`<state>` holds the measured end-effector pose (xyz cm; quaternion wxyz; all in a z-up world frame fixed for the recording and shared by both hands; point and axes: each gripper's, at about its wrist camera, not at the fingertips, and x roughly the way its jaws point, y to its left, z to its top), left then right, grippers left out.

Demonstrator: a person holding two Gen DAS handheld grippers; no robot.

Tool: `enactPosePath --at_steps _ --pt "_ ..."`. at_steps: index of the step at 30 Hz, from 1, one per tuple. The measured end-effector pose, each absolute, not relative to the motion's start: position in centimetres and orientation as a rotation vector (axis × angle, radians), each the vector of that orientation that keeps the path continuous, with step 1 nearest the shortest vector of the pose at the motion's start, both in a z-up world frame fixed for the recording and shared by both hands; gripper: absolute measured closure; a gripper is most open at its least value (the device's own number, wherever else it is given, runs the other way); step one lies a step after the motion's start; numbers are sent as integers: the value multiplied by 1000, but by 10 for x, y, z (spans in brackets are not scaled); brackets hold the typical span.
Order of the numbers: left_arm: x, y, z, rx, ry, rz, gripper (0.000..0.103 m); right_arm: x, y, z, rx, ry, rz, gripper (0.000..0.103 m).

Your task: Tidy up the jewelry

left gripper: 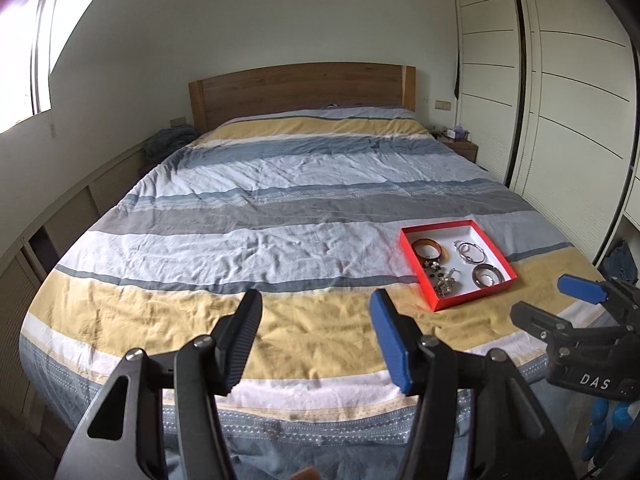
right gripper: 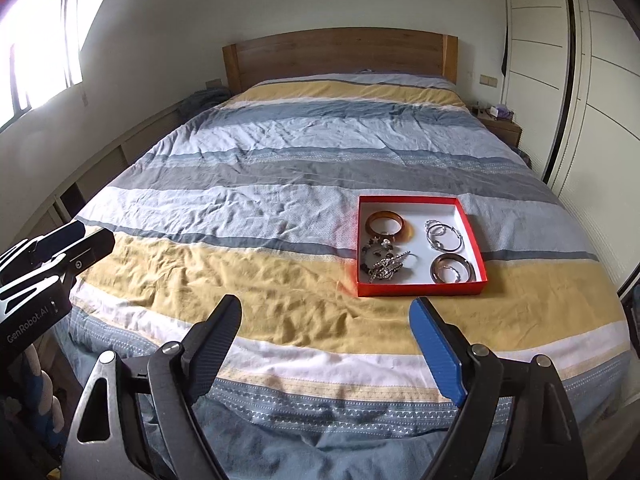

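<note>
A red box (right gripper: 420, 290) with a white floor lies on the bed's yellow stripe; it also shows in the left wrist view (left gripper: 406, 250). In it lie an amber bangle (right gripper: 390, 227), silver hoops (right gripper: 446, 236), a dark metal bangle (right gripper: 453, 269) and a tangle of small pieces (right gripper: 386, 266). My right gripper (right gripper: 324, 312) is open and empty, held short of the box above the foot of the bed. My left gripper (left gripper: 316, 308) is open and empty, to the left of the box. Each gripper shows at the edge of the other's view.
The striped duvet (right gripper: 260, 208) covers a wide bed with a wooden headboard (right gripper: 340, 56). A white wardrobe (right gripper: 580, 80) stands along the right side, a nightstand (right gripper: 502, 126) at the far right, low cabinets (left gripper: 48, 232) along the left wall.
</note>
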<state>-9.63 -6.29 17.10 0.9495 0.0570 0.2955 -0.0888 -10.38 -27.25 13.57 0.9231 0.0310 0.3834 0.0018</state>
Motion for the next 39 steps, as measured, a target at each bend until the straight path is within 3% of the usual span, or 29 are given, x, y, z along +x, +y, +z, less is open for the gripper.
enactPosePath --at_steps 7,9,19,39 --pt "-126 -52 176 117 566 -152 47 -132 -265 149 46 737 -18 11" --pt "-132 -52 179 123 545 -144 47 -138 -264 152 46 720 -24 1" --pt "-157 -47 187 122 511 -146 41 -160 -260 166 33 665 -39 0" --pt "-158 -42 183 118 538 -151 41 -169 -263 169 35 658 -57 0"
